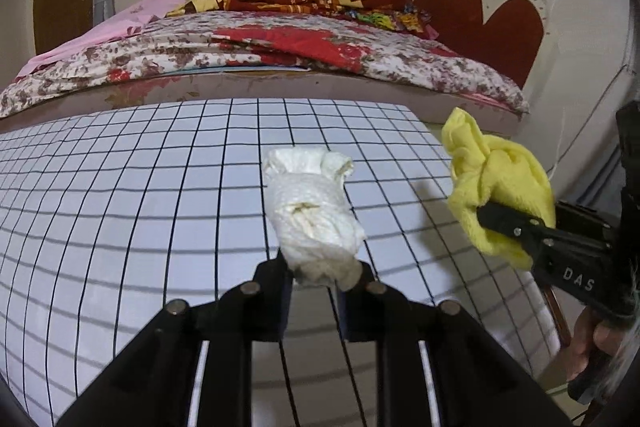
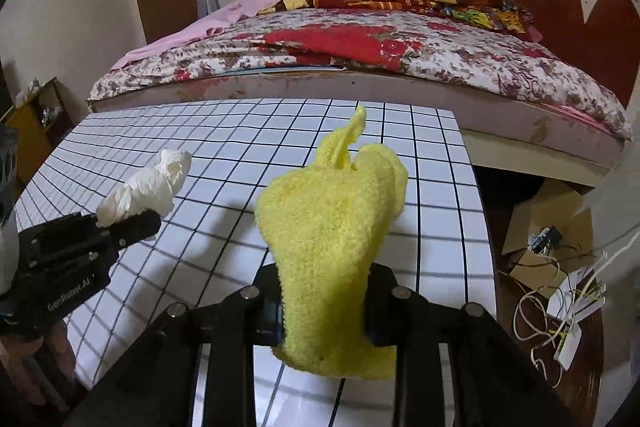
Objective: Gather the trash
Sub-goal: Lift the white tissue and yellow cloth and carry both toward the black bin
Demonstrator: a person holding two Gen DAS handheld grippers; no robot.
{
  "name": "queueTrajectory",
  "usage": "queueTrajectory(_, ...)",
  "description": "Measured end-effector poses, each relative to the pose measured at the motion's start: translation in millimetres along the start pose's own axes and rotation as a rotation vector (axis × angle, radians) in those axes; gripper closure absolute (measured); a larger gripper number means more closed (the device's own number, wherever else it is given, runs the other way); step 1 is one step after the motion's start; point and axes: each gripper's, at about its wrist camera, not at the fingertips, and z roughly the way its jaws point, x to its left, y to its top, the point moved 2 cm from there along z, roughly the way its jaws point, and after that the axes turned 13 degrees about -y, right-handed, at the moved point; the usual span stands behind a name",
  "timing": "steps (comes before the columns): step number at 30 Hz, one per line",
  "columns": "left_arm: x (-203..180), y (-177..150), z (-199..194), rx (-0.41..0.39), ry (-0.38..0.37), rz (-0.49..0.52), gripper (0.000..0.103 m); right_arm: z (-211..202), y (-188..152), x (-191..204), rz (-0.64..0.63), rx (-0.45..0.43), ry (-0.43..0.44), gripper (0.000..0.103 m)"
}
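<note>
Lettering "GenRobot.AI" marks the left gripper point(image 2: 132, 223), fingers clamped on crumpled white tissue point(image 1: 312, 203); "DAS" marks the right gripper point(image 1: 496, 223), clamped on yellow cloth point(image 2: 332, 223).

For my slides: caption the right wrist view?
Right gripper lifts a yellow cloth over the grid-patterned table.

Your left gripper point(image 1: 316, 277) points forward and downward, its jaws closed on the crumpled white tissue point(image 1: 312, 203). Your right gripper point(image 2: 324, 311) is beside it, also tilted down, and clamps the yellow fluffy cloth point(image 2: 332, 227). Both are lifted above the table.
</note>
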Motion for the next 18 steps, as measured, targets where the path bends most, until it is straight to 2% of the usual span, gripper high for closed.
queueTrajectory(18, -43, -56, -71, -0.023, -0.047, 0.067, 0.083, -109, -62, 2, 0.059, -0.066, -0.014, 0.073)
